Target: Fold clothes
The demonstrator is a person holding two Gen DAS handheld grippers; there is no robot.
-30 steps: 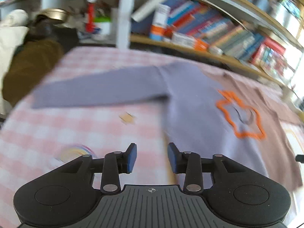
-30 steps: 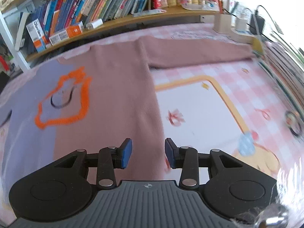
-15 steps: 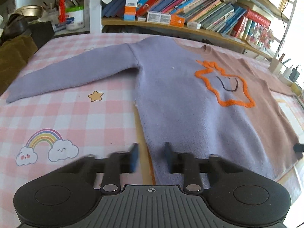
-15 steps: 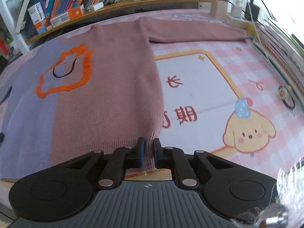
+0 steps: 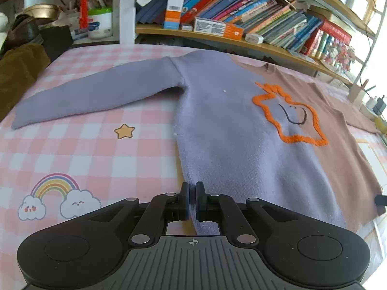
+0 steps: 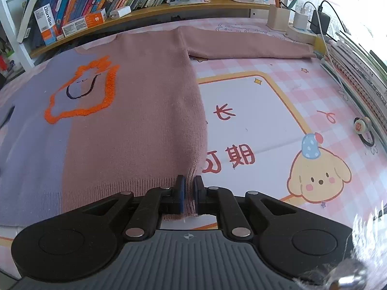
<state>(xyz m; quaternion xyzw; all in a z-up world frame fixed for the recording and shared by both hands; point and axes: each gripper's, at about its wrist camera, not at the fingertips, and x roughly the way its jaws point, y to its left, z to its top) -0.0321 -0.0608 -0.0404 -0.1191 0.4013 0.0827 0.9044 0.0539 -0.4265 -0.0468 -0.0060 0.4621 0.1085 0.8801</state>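
A two-tone sweater [image 5: 229, 133] lies flat on the pink checked table cover, lilac on one half and dusty pink on the other [image 6: 145, 120], with an orange star outline on the chest. Both sleeves are spread out sideways. My left gripper [image 5: 192, 197] is shut on the lilac bottom corner of the hem. In the right wrist view, my right gripper [image 6: 189, 191] is shut on the pink bottom corner of the ribbed hem. The tip of the right gripper [image 5: 381, 199] shows at the edge of the left wrist view.
A bookshelf [image 5: 241, 24] full of books runs along the far side of the table. Brown cloth [image 5: 17, 67] lies at the far left. Chargers and cables [image 6: 314, 24], stacked notebooks [image 6: 358, 67] and a hair tie [image 6: 365, 130] sit along the right edge.
Both grippers went from open above the sweater to shut on its bottom hem corners, after moving down toward the near edge.
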